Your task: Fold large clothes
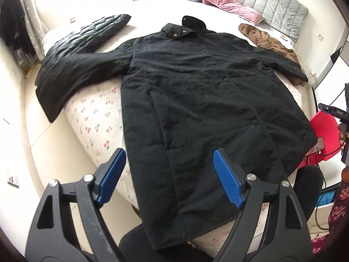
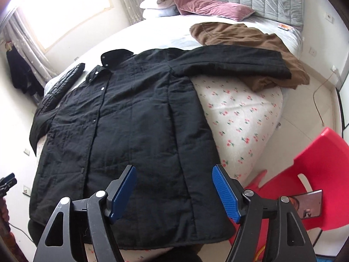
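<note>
A long black quilted coat (image 1: 196,100) lies flat and buttoned on the bed, collar far, hem near, both sleeves spread out; it also shows in the right wrist view (image 2: 135,126). My left gripper (image 1: 169,166) is open and empty, hovering above the coat's lower left hem. My right gripper (image 2: 174,182) is open and empty, above the coat's lower right hem. The right gripper's body shows at the left view's right edge (image 1: 342,118).
The bed (image 2: 240,113) has a cherry-print sheet. A brown garment (image 2: 250,41) lies under the coat's right sleeve. A black puffer jacket (image 1: 91,35) lies far left. Pink pillows (image 2: 207,5) sit by the headboard. A red plastic chair (image 2: 305,179) with a phone (image 2: 307,204) stands right.
</note>
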